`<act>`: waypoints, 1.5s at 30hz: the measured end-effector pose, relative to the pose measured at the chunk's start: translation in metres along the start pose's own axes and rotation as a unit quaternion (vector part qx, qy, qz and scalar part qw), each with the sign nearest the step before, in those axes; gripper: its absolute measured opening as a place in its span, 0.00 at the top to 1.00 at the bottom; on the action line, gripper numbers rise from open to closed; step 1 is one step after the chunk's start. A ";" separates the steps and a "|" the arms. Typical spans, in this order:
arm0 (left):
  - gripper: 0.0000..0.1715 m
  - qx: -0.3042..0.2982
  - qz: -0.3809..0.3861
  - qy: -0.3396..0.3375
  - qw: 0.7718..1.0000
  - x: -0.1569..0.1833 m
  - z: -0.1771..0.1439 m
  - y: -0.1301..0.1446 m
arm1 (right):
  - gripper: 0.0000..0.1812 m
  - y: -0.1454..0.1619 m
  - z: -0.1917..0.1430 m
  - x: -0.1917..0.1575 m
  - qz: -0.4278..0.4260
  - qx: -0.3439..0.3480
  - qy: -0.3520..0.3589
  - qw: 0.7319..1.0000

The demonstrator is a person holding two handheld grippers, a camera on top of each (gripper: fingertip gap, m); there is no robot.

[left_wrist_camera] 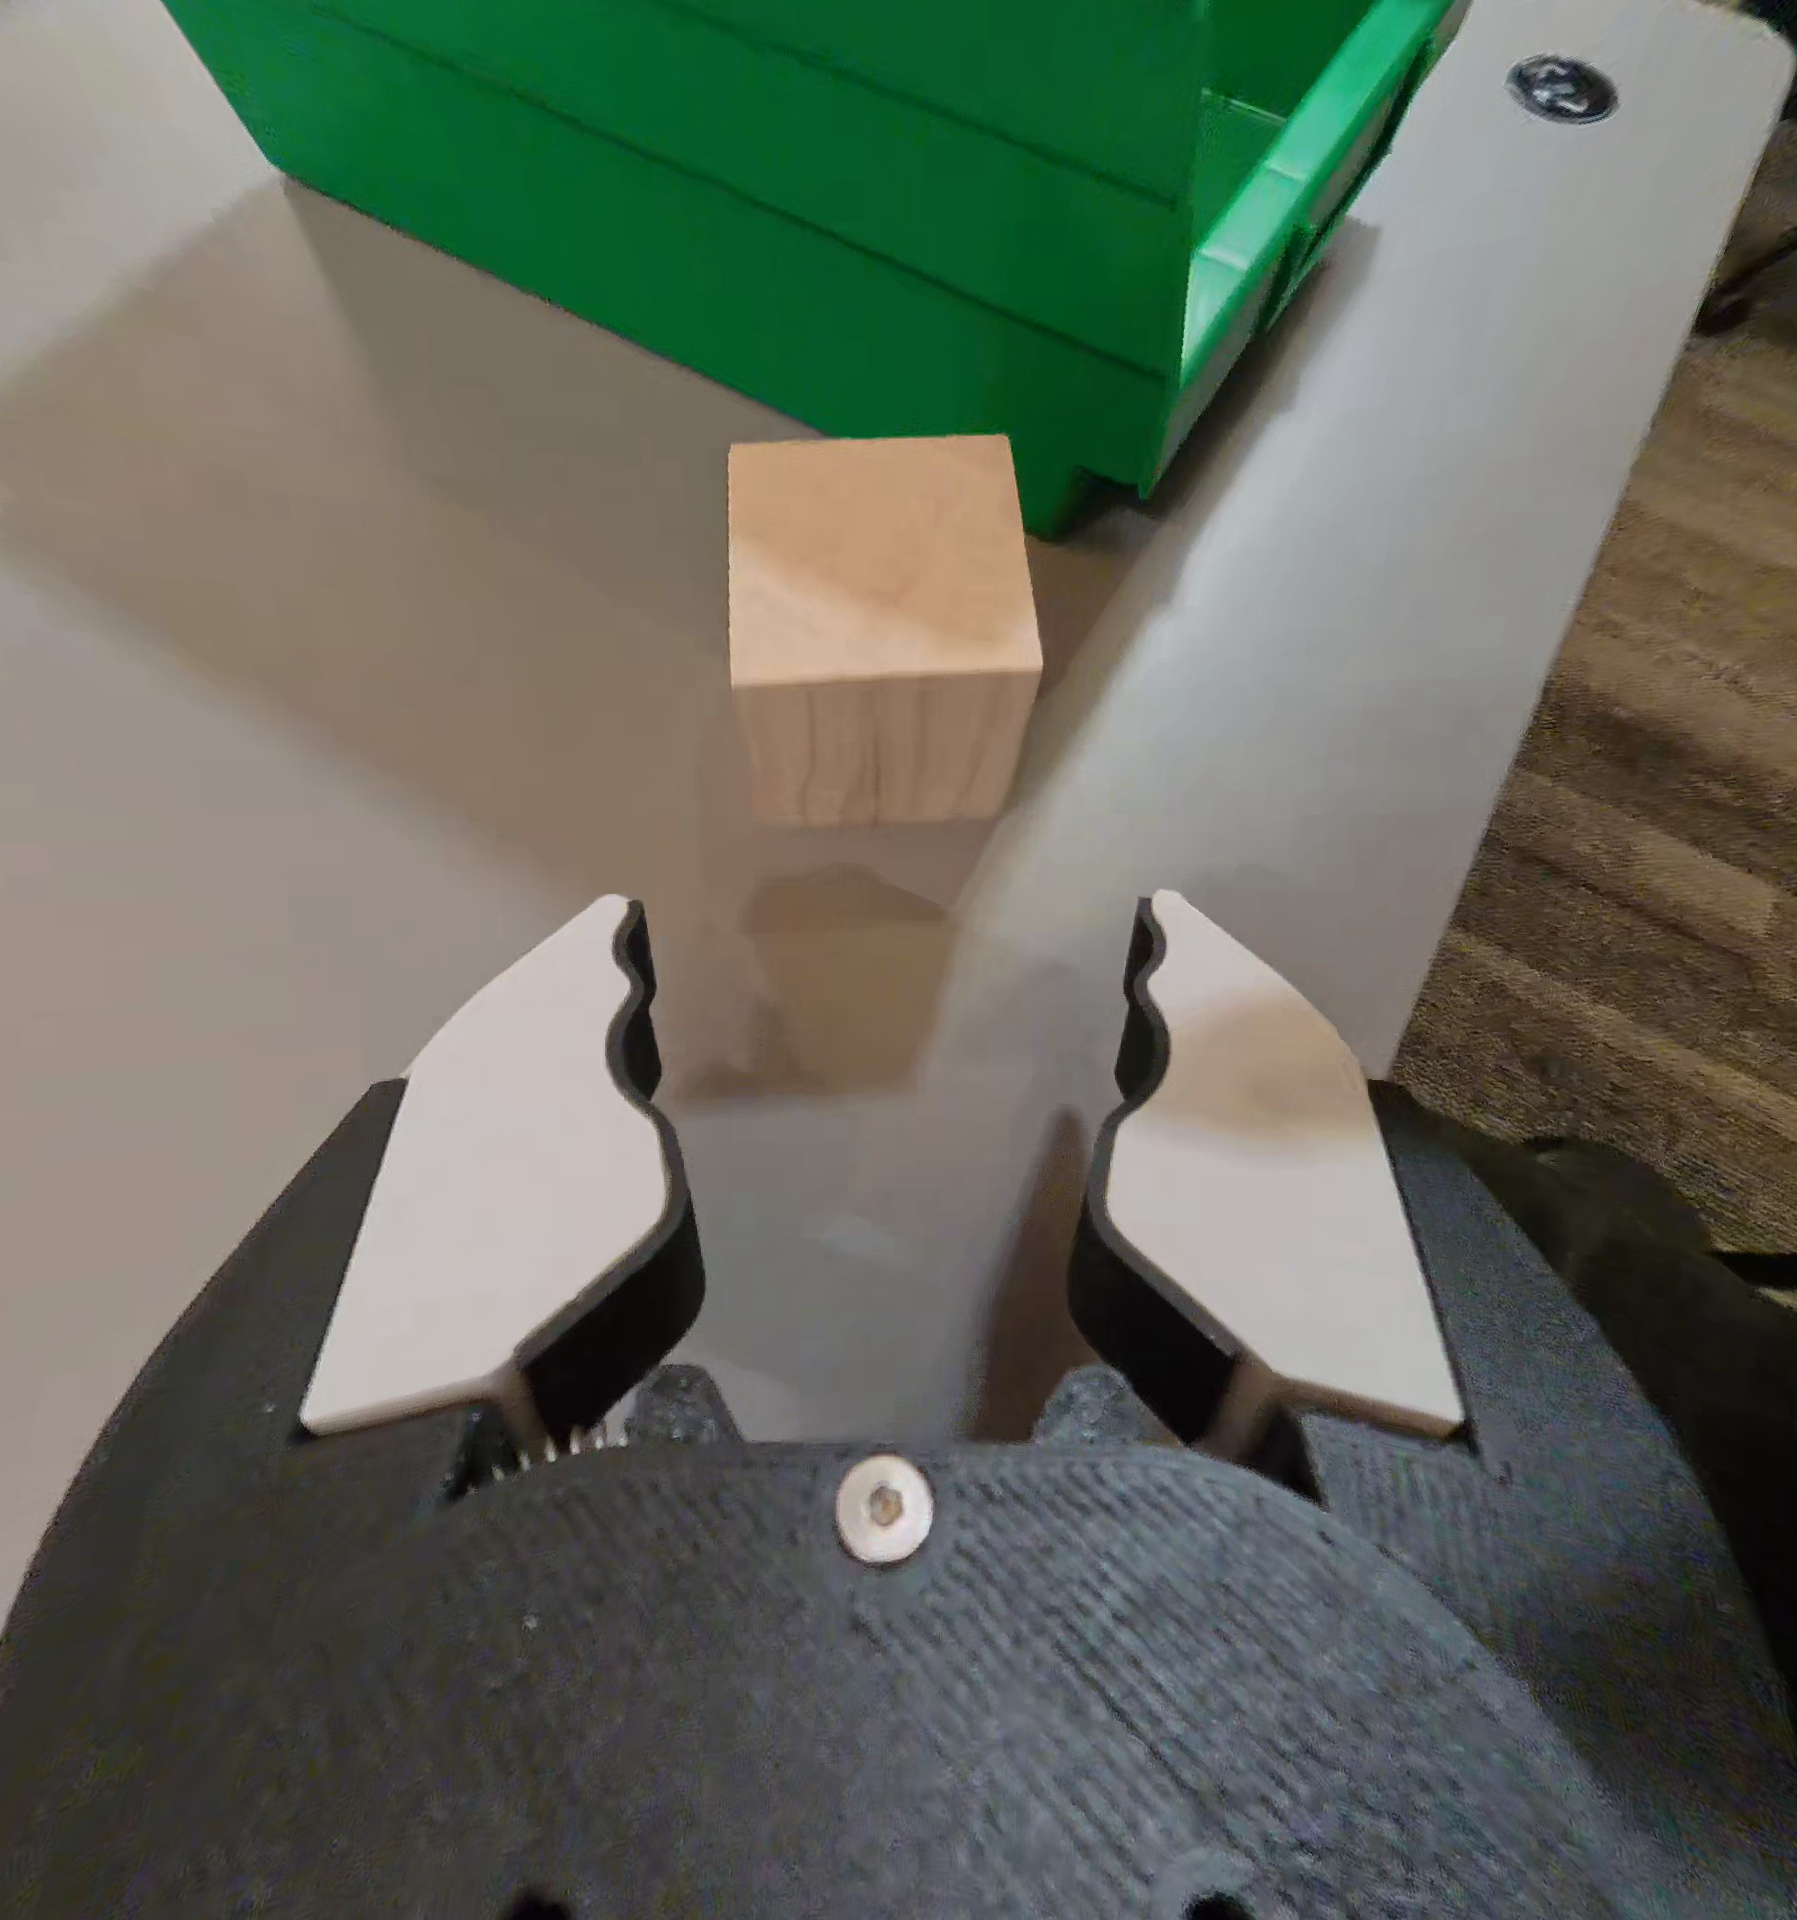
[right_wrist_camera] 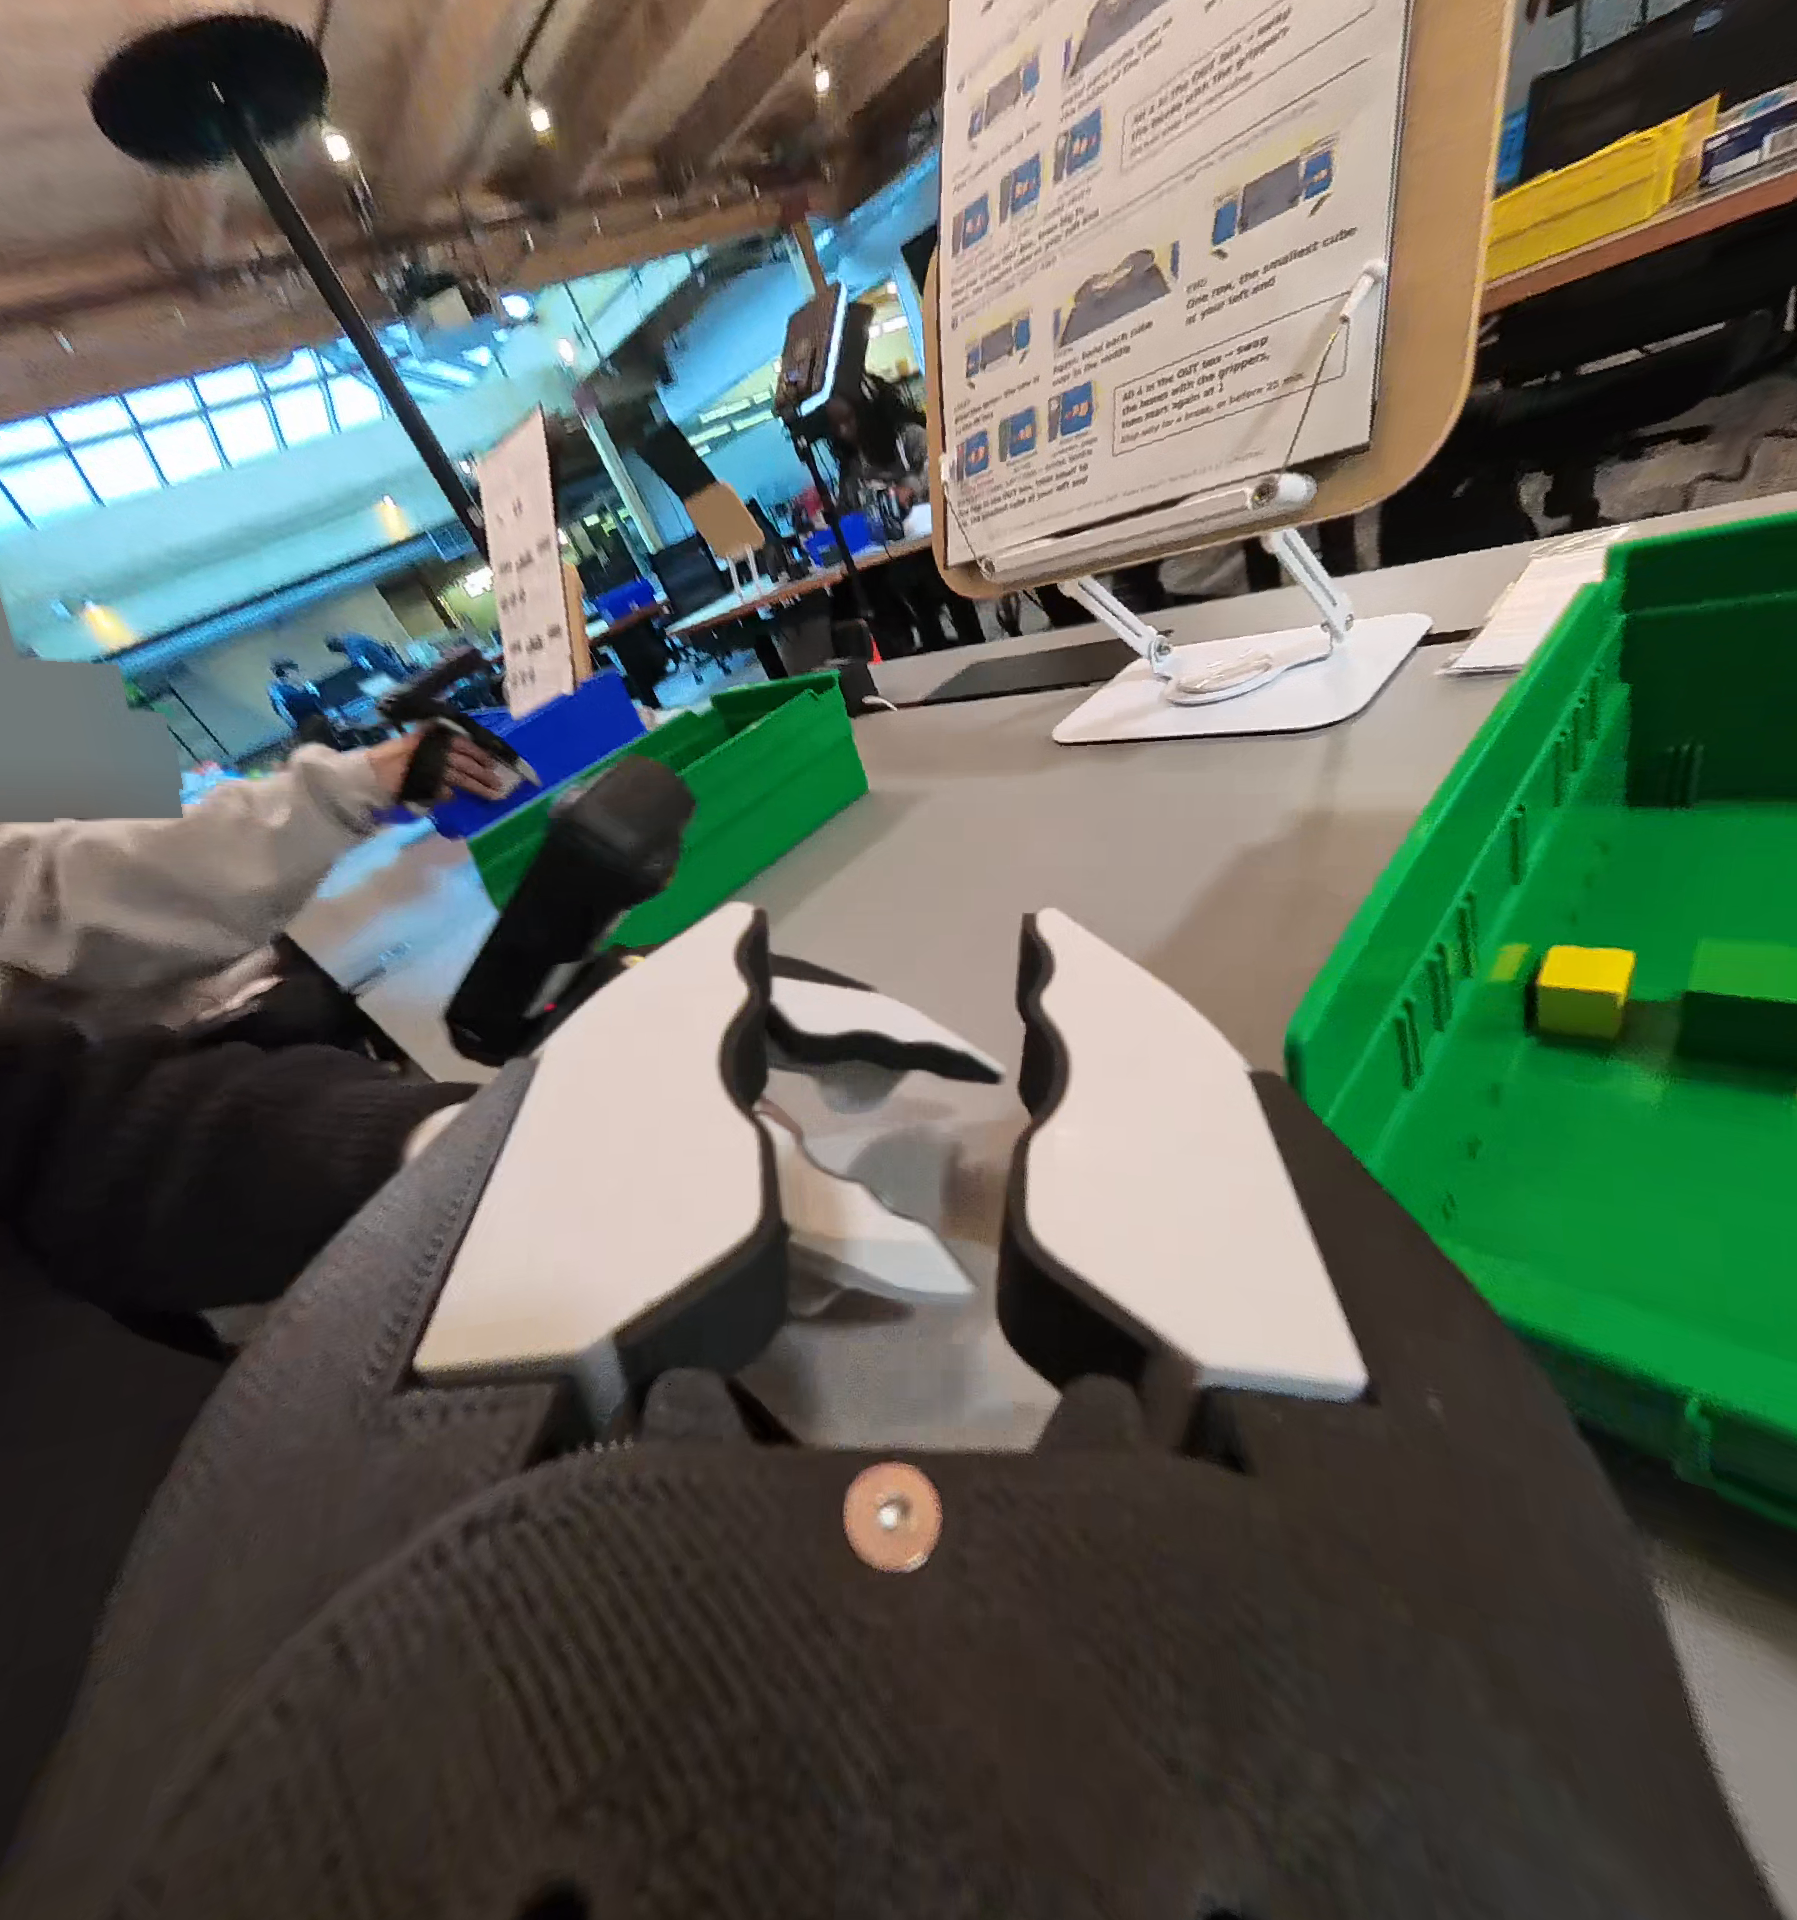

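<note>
Worktop (left_wrist_camera: 250, 831): grey and glossy. It fills the left of the left wrist view, and its edge runs down the right side, with brown carpet (left_wrist_camera: 1652, 727) beyond.
Left tongs (left_wrist_camera: 889, 914): spread wide and holding nothing. They hover low over the worktop, tips pointing straight ahead.
Block (left_wrist_camera: 878, 623): a plain wooden cube standing flat on the worktop. It is near the tips of the left tongs but apart from them, and centred on the gap. The gap looks wider than the block. Its near face squarely faces the tongs.
Bin (left_wrist_camera: 769, 260): green, just behind the block. Its near corner foot is close to the block's far right edge; I cannot tell if they touch.
Sleeve (right_wrist_camera: 94, 904): pale grey, at the far left of the right wrist view.
Right tongs (right_wrist_camera: 894, 935): spread and empty, raised over the worktop. The left tongs' white fingers show through the gap.
Stand (right_wrist_camera: 1237, 686): white, carrying a printed sheet, farther back.
Open bin (right_wrist_camera: 1393, 1039): green, just right of the right tongs.
Cubes: yellow (right_wrist_camera: 1585, 987) and green (right_wrist_camera: 1751, 1023), side by side on the bin floor.
</note>
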State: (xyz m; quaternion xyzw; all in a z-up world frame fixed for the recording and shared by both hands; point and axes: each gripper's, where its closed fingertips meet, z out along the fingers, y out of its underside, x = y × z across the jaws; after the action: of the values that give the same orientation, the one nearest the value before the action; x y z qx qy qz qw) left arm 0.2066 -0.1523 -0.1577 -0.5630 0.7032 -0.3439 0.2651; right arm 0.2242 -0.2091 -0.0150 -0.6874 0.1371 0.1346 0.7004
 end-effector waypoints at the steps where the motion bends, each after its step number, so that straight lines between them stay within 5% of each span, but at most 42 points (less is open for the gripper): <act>1: 0.49 -0.002 -0.001 -0.006 1.000 0.000 0.005 -0.004 | 0.74 0.000 -0.004 -0.002 0.007 0.005 -0.004 1.000; 6: 0.49 -0.033 -0.039 -0.001 0.999 0.000 0.032 -0.012 | 0.74 -0.001 -0.015 -0.006 -0.007 0.014 -0.007 1.000; 10: 0.64 0.004 -0.043 0.002 0.999 -0.004 0.034 -0.028 | 0.75 -0.006 -0.017 -0.010 -0.008 0.026 -0.017 0.999; 14: 0.65 0.012 -0.034 0.019 0.999 -0.008 0.025 -0.026 | 0.75 -0.004 -0.017 -0.011 0.002 0.023 -0.023 0.999; 18: 0.64 0.049 -0.073 0.074 0.993 -0.023 -0.015 -0.026 | 0.75 0.002 -0.013 -0.011 0.006 0.011 -0.022 1.000; 22: 0.64 0.088 -0.161 0.211 0.960 -0.030 -0.079 -0.021 | 0.71 0.017 0.004 -0.017 0.027 -0.027 -0.033 0.999; 25: 0.65 0.129 -0.206 0.254 0.936 -0.047 -0.124 -0.007 | 0.65 0.035 0.027 -0.040 0.040 -0.072 -0.070 0.994; 34: 0.65 0.195 -0.055 0.312 0.928 -0.035 -0.203 0.015 | 0.56 0.073 0.109 -0.138 -0.031 -0.132 -0.209 0.968; 45: 0.64 0.143 -0.008 0.341 0.929 -0.014 -0.192 0.045 | 0.70 0.119 0.106 -0.143 -0.116 -0.217 -0.241 0.939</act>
State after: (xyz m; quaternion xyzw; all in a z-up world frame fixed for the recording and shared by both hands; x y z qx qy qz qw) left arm 0.0361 -0.0976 -0.0732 -0.3735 0.6901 -0.6141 0.0842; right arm 0.0478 -0.1010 -0.0700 -0.7810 -0.1485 0.2405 0.5569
